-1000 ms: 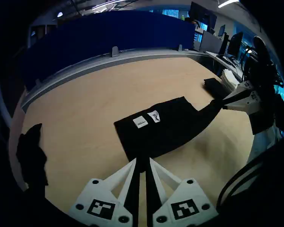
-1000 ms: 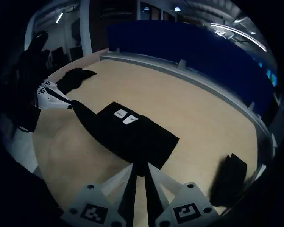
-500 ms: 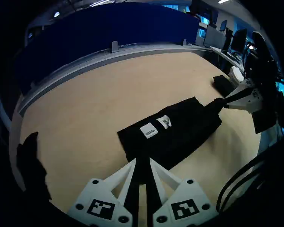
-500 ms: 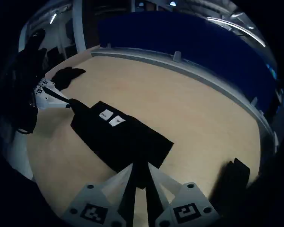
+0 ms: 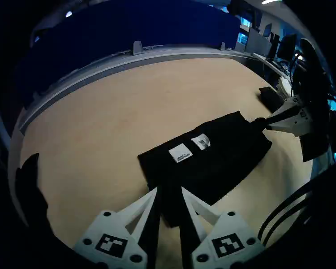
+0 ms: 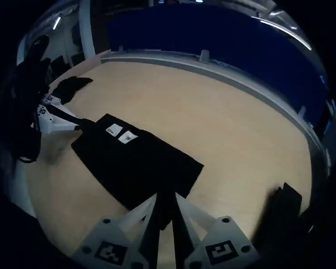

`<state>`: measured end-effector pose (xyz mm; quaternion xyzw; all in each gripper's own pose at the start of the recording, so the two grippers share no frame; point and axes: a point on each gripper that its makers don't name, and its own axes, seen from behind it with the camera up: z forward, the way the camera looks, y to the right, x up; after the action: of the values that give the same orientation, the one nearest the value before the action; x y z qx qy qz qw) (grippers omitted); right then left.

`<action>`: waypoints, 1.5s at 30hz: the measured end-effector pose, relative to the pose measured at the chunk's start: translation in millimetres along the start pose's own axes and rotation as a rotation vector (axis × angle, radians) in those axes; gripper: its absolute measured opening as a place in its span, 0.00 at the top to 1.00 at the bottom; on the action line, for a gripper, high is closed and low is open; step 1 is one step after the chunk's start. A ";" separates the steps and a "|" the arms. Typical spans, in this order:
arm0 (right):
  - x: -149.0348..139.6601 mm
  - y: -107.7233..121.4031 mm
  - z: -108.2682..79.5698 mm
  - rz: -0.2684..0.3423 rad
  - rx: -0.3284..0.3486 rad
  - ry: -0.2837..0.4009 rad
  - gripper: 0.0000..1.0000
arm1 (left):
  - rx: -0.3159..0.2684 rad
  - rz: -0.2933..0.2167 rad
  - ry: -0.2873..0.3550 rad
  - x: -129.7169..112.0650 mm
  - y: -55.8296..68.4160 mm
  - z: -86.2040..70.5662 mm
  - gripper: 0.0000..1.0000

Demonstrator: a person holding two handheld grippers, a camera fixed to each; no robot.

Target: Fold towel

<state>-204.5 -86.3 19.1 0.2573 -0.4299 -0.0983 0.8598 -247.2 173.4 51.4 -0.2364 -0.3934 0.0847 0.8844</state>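
Note:
A black towel lies folded flat on the wooden table, with two white labels on top. My left gripper stands at the towel's near corner with its fingers a little apart, and the cloth lies loose between them. At the far corner, my right gripper pinches the towel. In the right gripper view, my right gripper is shut on the near corner of the towel. The left gripper is at the far left corner there.
A blue partition and a grey rail border the table's far side. Other black cloths lie at the table edges. A person's dark sleeves hold the grippers.
The towel's lifted, sagging end has come down, so it now lies flat and wider on the table. My left gripper's fingers have parted; the right gripper stays shut.

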 end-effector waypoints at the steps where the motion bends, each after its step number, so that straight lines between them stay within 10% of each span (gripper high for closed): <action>1: -0.5 0.6 3.0 0.005 -0.002 -0.001 0.85 | 0.007 -0.001 0.002 0.5 -2.3 2.2 0.76; 9: -0.8 7.0 21.3 0.014 -0.034 0.004 0.79 | 0.039 0.011 0.010 3.2 -11.9 15.3 0.66; 33: 15.8 47.7 33.6 -0.048 -0.216 0.040 0.03 | 0.141 0.032 0.038 15.5 -45.9 27.8 0.26; 35: 18.8 50.9 32.3 -0.052 -0.231 0.048 0.01 | 0.152 0.029 0.043 18.3 -49.4 27.5 0.10; 45: 30.4 64.3 25.5 -0.046 -0.273 0.081 0.00 | 0.170 0.021 0.063 25.7 -55.6 22.1 0.10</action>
<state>-209.5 -52.7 86.6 0.1514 -0.3714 -0.1653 0.9010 -248.2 141.2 108.0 -0.1669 -0.3543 0.1194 0.9123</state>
